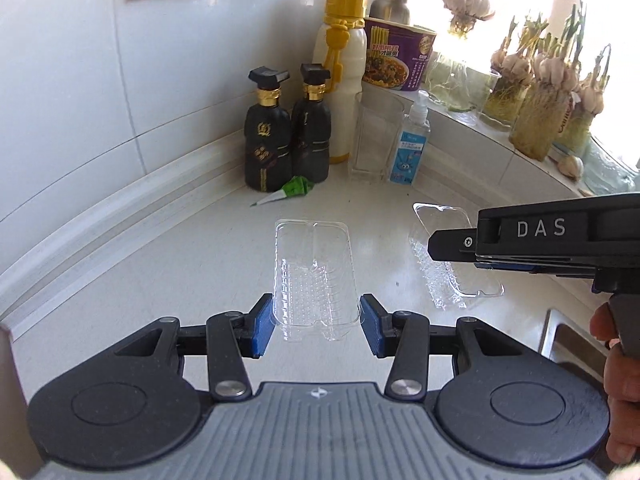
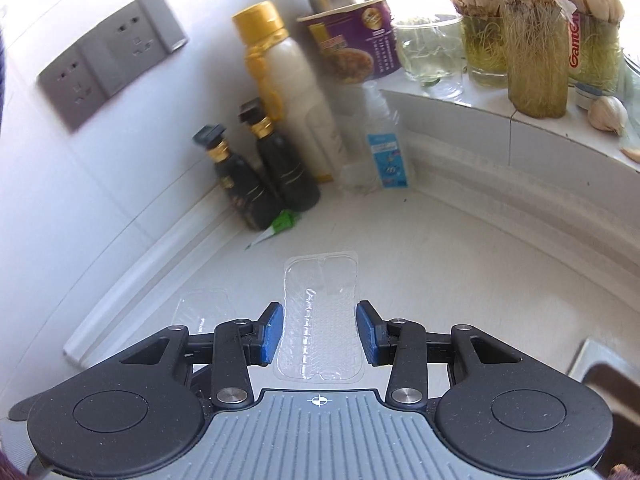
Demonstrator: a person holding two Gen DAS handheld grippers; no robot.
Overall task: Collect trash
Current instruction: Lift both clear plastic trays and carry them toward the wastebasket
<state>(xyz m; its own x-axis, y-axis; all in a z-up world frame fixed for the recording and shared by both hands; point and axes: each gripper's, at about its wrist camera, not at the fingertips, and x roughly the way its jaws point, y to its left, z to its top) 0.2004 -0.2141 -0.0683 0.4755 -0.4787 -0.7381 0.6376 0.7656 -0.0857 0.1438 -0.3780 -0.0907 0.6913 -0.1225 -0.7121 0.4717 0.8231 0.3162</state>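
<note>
My left gripper [image 1: 318, 326] is shut on a clear plastic tray [image 1: 314, 280]; both blue pads press its long sides and it hangs above the white counter [image 1: 168, 280]. To the right my right gripper [image 1: 434, 246], held by a hand [image 1: 622, 392], carries a second clear tray [image 1: 444, 276]. In the right wrist view that right gripper [image 2: 320, 330] is shut on its clear tray [image 2: 320, 312], pads on both sides. The other tray [image 2: 204, 308] shows faintly at the left. A green and white wrapper [image 1: 294, 190] [image 2: 280, 224] lies on the counter by the dark bottles.
In the corner stand two dark bottles [image 1: 288, 140], a yellow-capped white bottle [image 1: 342, 80], an empty glass [image 1: 372, 136] and a sanitizer pump bottle [image 1: 412, 140]. A purple noodle cup [image 1: 396, 56] and garlic jars [image 1: 536, 112] sit on the sill. A sink edge [image 1: 560, 332] is at right.
</note>
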